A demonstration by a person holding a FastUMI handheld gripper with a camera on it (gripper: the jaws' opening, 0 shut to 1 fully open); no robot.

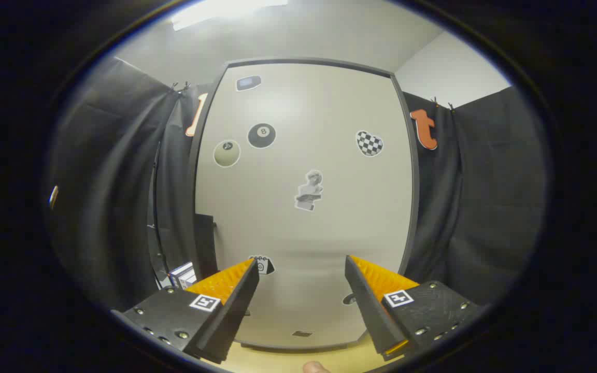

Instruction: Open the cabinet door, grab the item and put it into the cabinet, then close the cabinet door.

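Your gripper [301, 269] has its fingers spread wide with nothing between them, pointed square at the closed cabinet door [303, 207], which fills the space just ahead of and beyond the tips. The door is a flat sticker-covered panel with no handle you can make out from here, so the likely failure is that you push the tips onto the bare face and skid off, or wedge one finger at the wrong edge — the dark edge strip [204, 243] on the left looks like the better bet. A small box [183, 274], probably the item to stow, sits low beside the left finger [226, 295] against the cloth — swing the door or the gripper carelessly and you could knock it out of reach.
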